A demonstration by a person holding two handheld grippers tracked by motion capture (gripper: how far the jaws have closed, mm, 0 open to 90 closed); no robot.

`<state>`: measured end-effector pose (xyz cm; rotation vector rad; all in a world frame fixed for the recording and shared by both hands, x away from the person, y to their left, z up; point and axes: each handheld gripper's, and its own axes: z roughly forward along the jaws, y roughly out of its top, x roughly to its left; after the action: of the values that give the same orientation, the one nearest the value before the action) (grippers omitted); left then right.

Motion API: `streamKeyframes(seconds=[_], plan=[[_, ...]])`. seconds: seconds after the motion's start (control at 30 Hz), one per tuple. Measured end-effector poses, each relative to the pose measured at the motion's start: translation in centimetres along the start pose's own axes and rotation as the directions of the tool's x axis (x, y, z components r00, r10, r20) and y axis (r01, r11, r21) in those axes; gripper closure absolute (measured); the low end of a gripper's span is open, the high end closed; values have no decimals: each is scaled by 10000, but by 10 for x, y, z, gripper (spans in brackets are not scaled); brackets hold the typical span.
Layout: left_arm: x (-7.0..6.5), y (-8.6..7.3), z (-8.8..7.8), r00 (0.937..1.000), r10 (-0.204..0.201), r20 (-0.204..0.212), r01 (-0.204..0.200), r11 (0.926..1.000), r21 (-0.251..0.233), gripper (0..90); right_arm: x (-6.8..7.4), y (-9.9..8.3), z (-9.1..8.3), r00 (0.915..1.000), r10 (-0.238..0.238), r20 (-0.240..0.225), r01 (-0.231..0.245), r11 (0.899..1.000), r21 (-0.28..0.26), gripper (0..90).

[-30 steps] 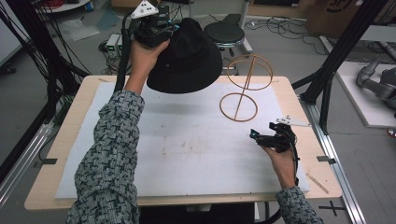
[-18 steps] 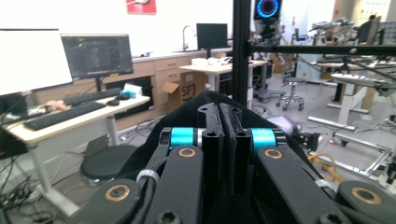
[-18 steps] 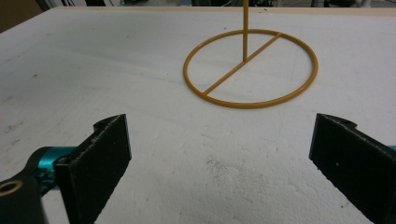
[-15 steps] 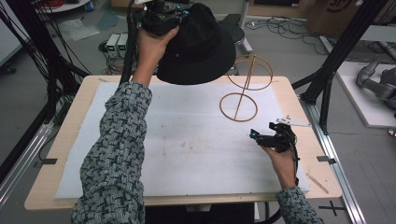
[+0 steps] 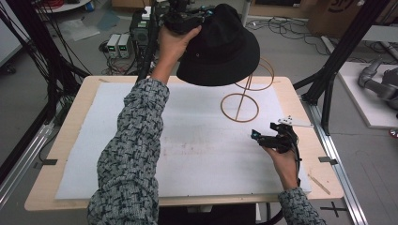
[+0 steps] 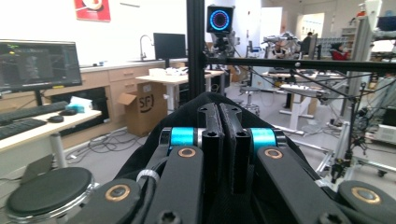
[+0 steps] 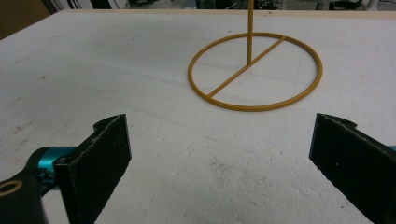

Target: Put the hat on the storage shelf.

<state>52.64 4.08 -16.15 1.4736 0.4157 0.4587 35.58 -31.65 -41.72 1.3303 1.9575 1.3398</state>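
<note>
A black bucket hat [image 5: 220, 44] hangs in the air over the table's far edge, with my left gripper [image 5: 185, 18] shut on its left side. In the left gripper view the two jaws stand pressed together [image 6: 223, 140] with the hat's black cloth [image 6: 144, 154] bunched around them. A gold wire hat stand [image 5: 243, 103] rises from the white mat just below and right of the hat; the hat hides part of its top ring. My right gripper [image 5: 264, 131] rests low at the table's right, open and holding nothing [image 7: 219, 158], facing the stand's base ring [image 7: 254, 107].
A white foam mat [image 5: 197, 154] covers the wooden table [image 5: 84, 98]. Black frame posts [image 5: 328, 70] stand at the right and left corners. Beyond the far edge are floor cables and power boxes [image 5: 117, 44]. A round stool [image 6: 46, 189] sits low in the left gripper view.
My left hand has carried the hat up and to the right, so it now hangs closer over the wire stand. The right gripper has stayed in place.
</note>
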Motion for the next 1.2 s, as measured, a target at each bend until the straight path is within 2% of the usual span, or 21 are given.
streamKeyframes(seconds=[0.33, 0.77, 0.97, 1.2], plan=[[-10, -9, 27, 9990, -144, 434, 136, 9998, 173, 869, 1, 0, -1, 10000, 23, -33, -23, 10000, -13, 51], [-14, -33, 58, 9958, -402, 818, 358, 9979, 543, 869, -2, 0, -3, 10000, 92, -29, -92, 10000, 16, 51], [-21, -42, 71, 9943, -328, 1011, 252, 9968, 762, 868, -1, 0, -3, 10000, 14, -29, -13, 10000, 32, 51], [-22, -52, 81, 9931, -302, 1135, 181, 9942, 1061, 867, -2, 0, -5, 10000, 63, -17, -63, 10000, -34, 51]])
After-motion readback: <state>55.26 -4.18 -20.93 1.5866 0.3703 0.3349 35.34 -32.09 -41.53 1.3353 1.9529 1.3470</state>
